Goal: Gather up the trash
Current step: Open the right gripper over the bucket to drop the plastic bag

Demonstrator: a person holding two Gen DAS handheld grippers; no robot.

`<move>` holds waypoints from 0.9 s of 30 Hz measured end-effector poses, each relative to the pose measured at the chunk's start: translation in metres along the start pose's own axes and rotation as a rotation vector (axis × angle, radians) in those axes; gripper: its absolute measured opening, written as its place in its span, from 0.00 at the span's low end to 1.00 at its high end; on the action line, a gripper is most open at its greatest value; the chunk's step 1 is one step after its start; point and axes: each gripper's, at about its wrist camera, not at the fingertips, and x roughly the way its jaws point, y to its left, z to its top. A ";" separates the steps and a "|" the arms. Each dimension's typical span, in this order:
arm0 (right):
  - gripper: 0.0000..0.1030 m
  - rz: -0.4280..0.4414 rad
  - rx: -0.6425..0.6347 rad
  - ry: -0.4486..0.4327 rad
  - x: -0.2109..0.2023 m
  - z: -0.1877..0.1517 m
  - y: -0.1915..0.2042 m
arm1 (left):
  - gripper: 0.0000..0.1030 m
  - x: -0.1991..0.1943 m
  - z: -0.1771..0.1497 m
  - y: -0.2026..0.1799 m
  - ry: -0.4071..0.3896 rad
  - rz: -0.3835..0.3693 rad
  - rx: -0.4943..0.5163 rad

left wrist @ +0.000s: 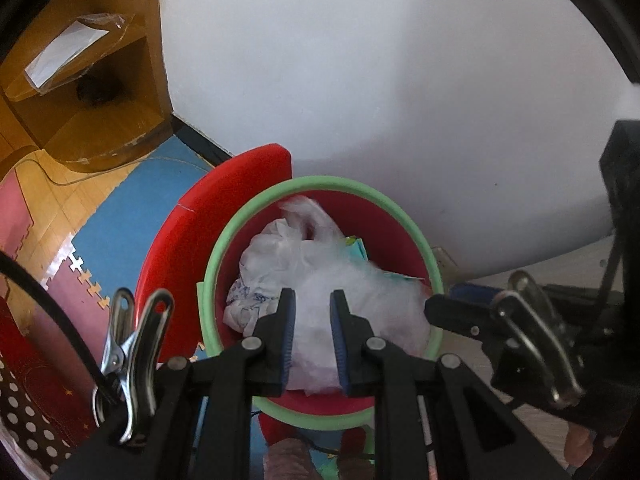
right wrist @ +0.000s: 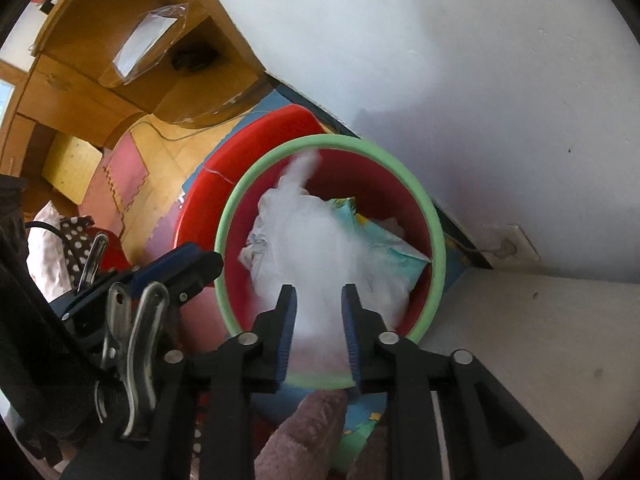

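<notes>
Two hand-held grippers point steeply down over a red bin (left wrist: 180, 248) with a pale green rim (left wrist: 320, 182), which stands on foam floor mats against a white wall (left wrist: 400, 80), with a wooden desk (left wrist: 100, 92) off to the far left. Inside the bin lies a white plastic bag (left wrist: 304, 256), crumpled and translucent, with a light blue wrapper (right wrist: 380, 240) tucked under its right side. The left gripper (left wrist: 313, 304) hangs over the near edge of the bin, its jaws set narrow with bag film filling the gap between the blue pads; whether they pinch it cannot be told. The right gripper (right wrist: 319, 300) stands just to its right, jaws a little wider, and the blurred film between them reaches both pads, though a firm grip cannot be confirmed here either. The bag lies directly ahead of and below both grippers, its bulk running from the near rim towards the far left, where a twisted tail (right wrist: 304, 168) rises near the far rim. Neither hand looks clearly nearer: both sit at the bag's near end, side by side, so the coming move likely turns on gathering that near edge together.
</notes>
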 end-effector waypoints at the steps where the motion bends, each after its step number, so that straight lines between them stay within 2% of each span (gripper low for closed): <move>1: 0.28 -0.010 0.002 0.001 -0.001 0.000 0.000 | 0.17 0.000 0.000 0.001 0.003 -0.004 -0.003; 6: 0.29 0.050 0.020 -0.014 -0.016 -0.004 -0.001 | 0.17 0.002 -0.003 0.000 0.021 -0.033 -0.014; 9: 0.29 0.073 0.033 -0.053 -0.036 -0.010 0.000 | 0.17 0.008 -0.005 -0.004 0.037 -0.043 -0.010; 15: 0.29 0.054 0.086 -0.159 -0.079 -0.024 -0.005 | 0.17 0.035 -0.007 -0.017 0.106 -0.088 -0.014; 20: 0.29 0.054 0.159 -0.254 -0.115 -0.038 -0.017 | 0.18 0.072 -0.009 -0.027 0.187 -0.109 -0.004; 27: 0.29 0.035 0.218 -0.315 -0.139 -0.054 -0.030 | 0.18 0.131 -0.013 -0.032 0.296 -0.067 -0.014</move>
